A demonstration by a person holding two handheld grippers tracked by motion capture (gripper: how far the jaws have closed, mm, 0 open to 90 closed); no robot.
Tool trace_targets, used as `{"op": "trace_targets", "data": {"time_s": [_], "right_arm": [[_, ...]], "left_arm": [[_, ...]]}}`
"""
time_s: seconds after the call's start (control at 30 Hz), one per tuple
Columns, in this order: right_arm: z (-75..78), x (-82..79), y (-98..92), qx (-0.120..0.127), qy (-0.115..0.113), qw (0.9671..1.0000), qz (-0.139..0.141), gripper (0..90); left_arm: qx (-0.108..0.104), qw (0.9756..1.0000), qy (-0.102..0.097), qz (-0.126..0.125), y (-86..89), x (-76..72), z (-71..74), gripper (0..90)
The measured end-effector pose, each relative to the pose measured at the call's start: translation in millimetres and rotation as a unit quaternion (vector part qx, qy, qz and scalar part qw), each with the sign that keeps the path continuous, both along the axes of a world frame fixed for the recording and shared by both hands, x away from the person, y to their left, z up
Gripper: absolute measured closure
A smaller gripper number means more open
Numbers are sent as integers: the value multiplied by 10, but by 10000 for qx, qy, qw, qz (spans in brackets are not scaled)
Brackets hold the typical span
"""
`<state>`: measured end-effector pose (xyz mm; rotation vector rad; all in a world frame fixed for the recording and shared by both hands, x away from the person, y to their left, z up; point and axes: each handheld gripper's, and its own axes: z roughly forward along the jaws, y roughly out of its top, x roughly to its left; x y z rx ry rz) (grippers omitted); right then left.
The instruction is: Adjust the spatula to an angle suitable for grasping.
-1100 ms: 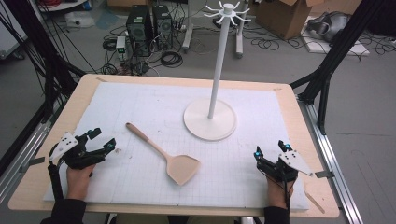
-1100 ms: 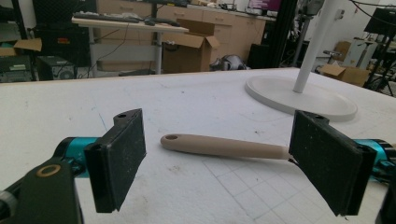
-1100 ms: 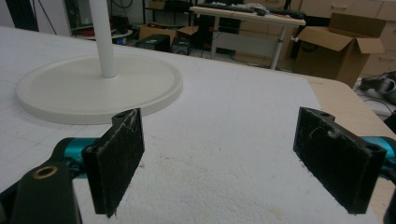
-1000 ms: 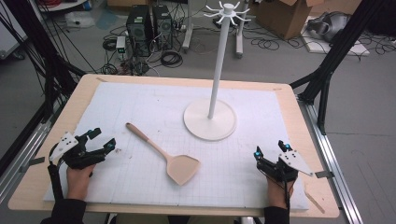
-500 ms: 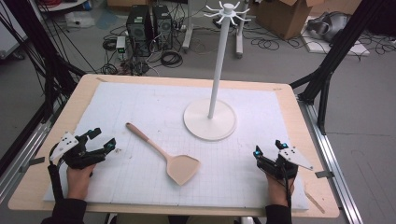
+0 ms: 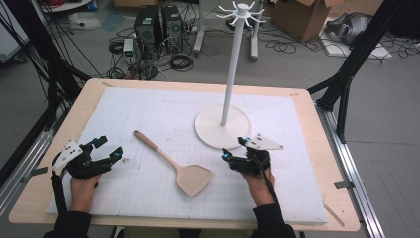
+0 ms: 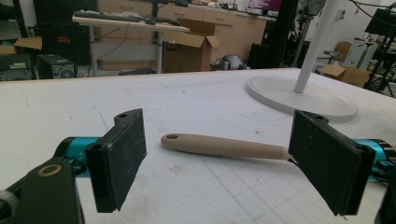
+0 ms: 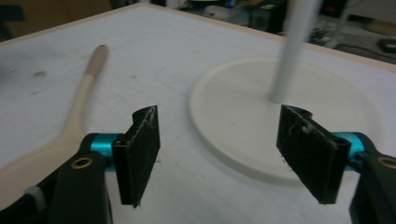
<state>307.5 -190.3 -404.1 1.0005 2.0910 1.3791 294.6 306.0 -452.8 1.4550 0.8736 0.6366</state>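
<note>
The right gripper (image 6: 234, 148) has slid in from the table's right edge and now sits just right of the wooden spatula (image 6: 174, 163), jaws spread wide with nothing between them. The left gripper (image 6: 110, 147) holds where it was, left of the spatula's handle, jaws also apart. Beyond the spatula, the white stand (image 6: 223, 126) rises, with bare white mat (image 6: 163, 109) behind it.
</note>
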Motion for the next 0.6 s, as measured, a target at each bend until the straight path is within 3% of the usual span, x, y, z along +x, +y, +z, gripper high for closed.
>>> {"op": "trace_targets", "data": {"time_s": [0.03, 0.07, 0.13, 0.17, 0.27, 0.3, 0.6], "right_arm": [[19, 35, 110, -65, 65, 9998, 158, 328], [42, 111, 324, -189, 183, 9984, 494, 365], [55, 180, 537, -322, 343, 9958, 780, 378], [55, 180, 537, -322, 343, 9958, 780, 378], [43, 268, 815, -504, 534, 9909, 1126, 392], [24, 310, 965, -631, 725, 9871, 1279, 395], [-75, 420, 1358, -929, 1089, 9753, 1683, 416]], "left_arm": [[-4, 10000, 3, 5, 0, 0, 0, 193], [-7, 10000, 6, 6, 1, 0, 0, 194], [-7, 10000, 13, 3, 2, 0, 0, 195], [-8, 10000, 13, 1, 3, 0, 0, 195], [-38, 10000, 15, 3, 1, 1, -1, 196], [-29, 10000, 13, 0, 2, 1, -1, 196], [-46, 10000, 12, -5, 3, 2, -2, 196]]}}
